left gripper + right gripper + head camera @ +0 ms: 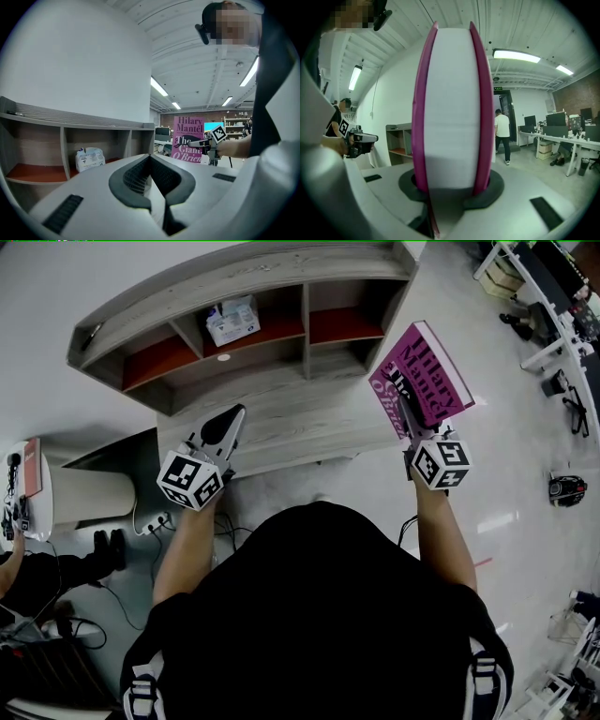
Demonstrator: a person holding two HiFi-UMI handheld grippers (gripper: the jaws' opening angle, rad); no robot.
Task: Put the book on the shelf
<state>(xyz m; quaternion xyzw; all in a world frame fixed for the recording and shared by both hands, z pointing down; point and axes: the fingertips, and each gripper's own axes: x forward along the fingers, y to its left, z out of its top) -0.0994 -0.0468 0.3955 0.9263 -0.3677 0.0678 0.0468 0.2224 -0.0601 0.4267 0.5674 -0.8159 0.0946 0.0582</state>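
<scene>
Book [424, 371] still to be shelved: the pink paperback stands upright in the air near the right end of the shelf [234, 282], clamped at its lower edge between the fingers of the right gripper [407, 420], and it looks clear of the boards. What remains, in my judgement, is to carry it in and stand it in a compartment. The left gripper [228, 420] points at the shelf's middle, its fingers pressed together on nothing. The shelf is grey wood grain with red-brown compartment floors; 1 compartment holds a white packet [232, 321], while the others look bare. Around it lies a pale glossy floor [506, 456], with a white wall behind. Desks stand off to the right under strip lights, where a person [502, 136] stands far off.
</scene>
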